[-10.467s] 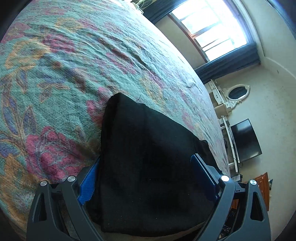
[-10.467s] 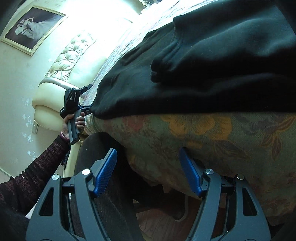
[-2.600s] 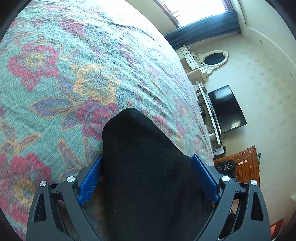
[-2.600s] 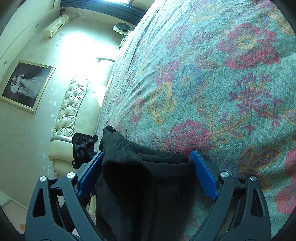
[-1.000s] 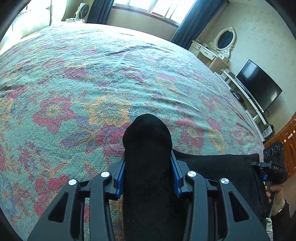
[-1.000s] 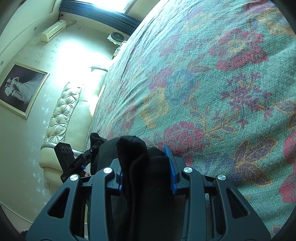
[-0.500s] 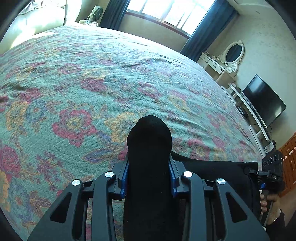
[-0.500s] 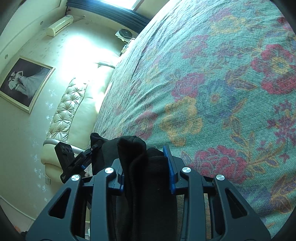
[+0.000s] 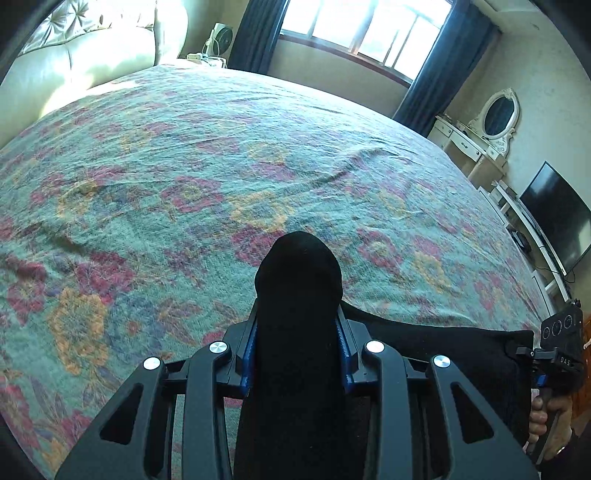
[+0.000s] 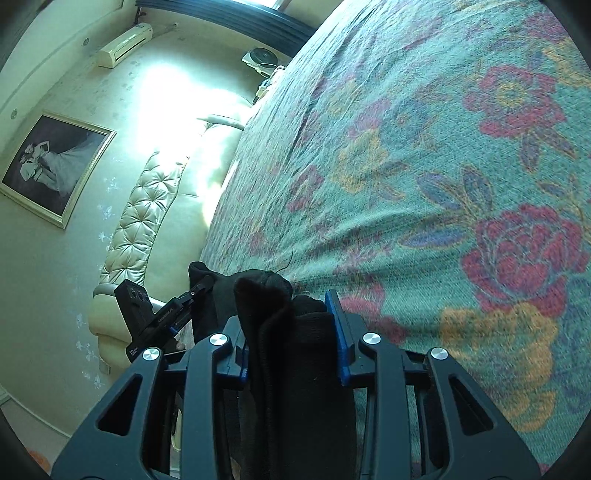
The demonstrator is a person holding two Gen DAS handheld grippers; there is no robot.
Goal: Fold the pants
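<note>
The black pants (image 9: 299,280) are bunched between the blue pads of my left gripper (image 9: 297,350), which is shut on them just above the floral bedspread (image 9: 184,177). The cloth runs right to my right gripper (image 9: 557,354), held in a hand. In the right wrist view my right gripper (image 10: 291,332) is shut on a thick fold of the pants (image 10: 280,314), and my left gripper (image 10: 155,317) shows at the left holding the other end. Both ends are lifted at the near edge of the bed.
The bedspread (image 10: 443,166) covers the whole bed. A cream tufted headboard (image 10: 140,221) stands at the left. A window (image 9: 362,29), a dressing table with an oval mirror (image 9: 498,110) and a TV (image 9: 557,218) line the far and right walls.
Both grippers closed on the pants about a second ago and have kept their hold. They have since lifted and tilted up, so more of the bed and room shows.
</note>
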